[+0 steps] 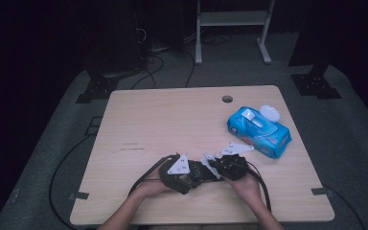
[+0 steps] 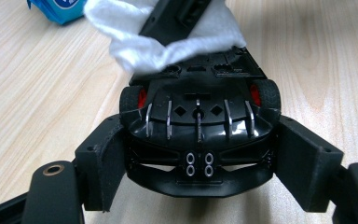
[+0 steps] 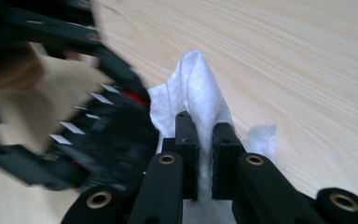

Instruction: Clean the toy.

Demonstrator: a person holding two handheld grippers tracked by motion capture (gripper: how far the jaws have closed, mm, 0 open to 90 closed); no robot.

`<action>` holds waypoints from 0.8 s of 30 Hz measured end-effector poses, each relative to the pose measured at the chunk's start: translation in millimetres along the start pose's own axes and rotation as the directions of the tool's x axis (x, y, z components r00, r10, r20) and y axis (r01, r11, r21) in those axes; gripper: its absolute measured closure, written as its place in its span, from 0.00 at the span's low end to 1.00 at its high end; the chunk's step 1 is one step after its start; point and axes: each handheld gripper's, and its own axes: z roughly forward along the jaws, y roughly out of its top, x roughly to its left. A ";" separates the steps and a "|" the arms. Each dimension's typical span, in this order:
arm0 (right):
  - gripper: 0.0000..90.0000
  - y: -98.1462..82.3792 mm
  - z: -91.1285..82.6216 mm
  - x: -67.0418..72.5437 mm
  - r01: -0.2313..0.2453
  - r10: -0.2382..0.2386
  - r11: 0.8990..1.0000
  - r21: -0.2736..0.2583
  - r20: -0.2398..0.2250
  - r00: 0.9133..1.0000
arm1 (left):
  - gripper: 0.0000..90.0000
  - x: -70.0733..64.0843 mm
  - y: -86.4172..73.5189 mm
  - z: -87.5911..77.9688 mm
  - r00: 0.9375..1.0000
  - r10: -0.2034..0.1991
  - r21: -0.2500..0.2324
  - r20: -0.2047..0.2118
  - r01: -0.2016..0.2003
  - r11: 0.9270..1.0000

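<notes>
Near the front edge of the wooden table (image 1: pixel 139 120), both grippers meet over one small thing. The left gripper (image 2: pixel 200 158) has its jaws clamped on either flank of a black toy car (image 2: pixel 198 126), rear end facing the camera, four little exhaust tips and red showing behind the wheels. In the high view that left gripper (image 1: pixel 194 175) sits just left of centre, the hand behind it. The right gripper (image 3: pixel 205 158) has its jaws pinched together on a white wipe (image 3: pixel 198 88) (bunched up into a peak above the pads), and the wipe lies against the car's far end, draped over it in the left gripper view. From above, the right gripper (image 1: pixel 218 165) is touching distance from the left. A blue wet-wipe pack (image 1: pixel 258 132), lid flipped open, lies well apart towards the table's right side.
</notes>
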 end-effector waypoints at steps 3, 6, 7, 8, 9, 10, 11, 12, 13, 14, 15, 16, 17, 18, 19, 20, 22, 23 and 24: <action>0.93 3.9 2.0 6.9 0.051 -0.051 0.999 0.012 0.018 0.999 | 0.27 0.6 -1.2 -0.8 1.000 0.004 0.010 -0.003 -0.004 1.000; 0.93 -2.7 0.8 -7.2 0.043 -0.047 0.998 0.050 0.084 0.995 | 0.27 1.8 -3.6 -1.3 1.000 -0.022 -0.001 0.003 0.022 1.000; 0.93 -7.3 -1.1 -14.6 0.019 -0.024 0.998 0.058 0.097 0.995 | 0.27 1.8 -3.6 -1.3 1.000 -0.022 -0.001 0.003 0.022 1.000; 0.93 -11.8 -3.7 -21.6 -0.014 0.008 0.998 0.062 0.100 0.995 | 0.27 2.8 -4.1 -1.5 1.000 -0.021 0.001 0.005 0.021 1.000; 0.93 -11.8 -3.7 -21.6 -0.014 0.008 0.998 0.062 0.100 0.995 | 0.27 3.2 -4.3 -1.4 1.000 -0.021 0.001 0.008 0.021 1.000; 0.93 -14.7 -6.0 -26.5 -0.037 0.031 0.997 0.065 0.097 0.995 | 0.27 2.8 -4.2 -0.8 1.000 -0.016 0.001 0.005 0.016 1.000; 0.93 -15.1 -7.4 -27.4 -0.054 0.049 0.997 0.060 0.091 0.995 | 0.27 2.5 -3.9 -0.5 1.000 -0.010 0.006 0.003 0.010 1.000; 0.93 -14.1 -7.1 -25.2 -0.049 0.043 0.997 0.058 0.088 0.995 | 0.27 1.9 -3.9 -0.1 1.000 -0.006 0.009 0.000 0.006 1.000; 0.93 -10.6 -3.9 -16.5 -0.013 0.011 0.999 0.038 0.046 0.999 | 0.27 1.8 -4.8 0.5 1.000 -0.008 0.019 -0.001 0.008 1.000; 0.93 -9.1 -1.4 -12.3 0.009 -0.011 0.999 0.038 0.053 0.999 | 0.27 1.8 -4.8 0.5 1.000 -0.008 0.019 -0.001 0.008 1.000; 0.93 -7.8 0.2 -11.2 0.024 -0.026 0.999 0.044 0.057 0.998 | 0.27 2.8 -6.0 0.1 1.000 -0.006 0.031 -0.001 0.006 1.000; 0.93 -7.8 0.2 -11.2 0.024 -0.026 0.999 0.044 0.057 0.998 | 0.27 3.2 -7.5 0.2 1.000 -0.014 0.023 0.001 0.014 1.000; 0.93 -9.0 0.2 -17.0 -0.001 -0.002 0.999 0.052 0.057 0.998 | 0.27 4.0 -8.0 -0.5 1.000 -0.017 0.026 0.003 0.017 1.000; 0.93 -11.1 -1.1 -21.0 -0.012 0.008 0.998 0.057 0.071 0.997 | 0.27 4.6 -7.4 -0.8 1.000 -0.013 0.026 0.003 0.013 1.000; 0.93 -11.1 -1.1 -21.0 -0.012 0.008 0.998 0.057 0.071 0.997 | 0.27 4.6 -7.4 -0.8 1.000 -0.013 0.026 0.003 0.013 1.000; 0.93 -13.2 -3.3 -24.9 -0.022 0.016 0.998 0.067 0.093 0.996 | 0.27 4.7 -7.3 -0.8 1.000 -0.012 0.025 0.003 0.012 1.000; 0.93 -18.9 -9.5 -33.8 -0.055 0.043 0.994 0.091 0.124 0.991 | 0.27 4.6 -8.2 -0.2 1.000 -0.009 0.029 0.002 0.009 1.000; 0.93 -18.9 -9.5 -33.8 -0.055 0.043 0.994 0.091 0.124 0.991 | 0.27 4.6 -8.2 -0.2 1.000 -0.009 0.029 0.002 0.009 1.000; 0.93 -20.3 -10.6 -31.7 -0.066 0.059 0.995 0.078 0.099 0.993 | 0.27 5.1 -8.4 -0.1 1.000 -0.006 0.035 0.004 0.006 0.999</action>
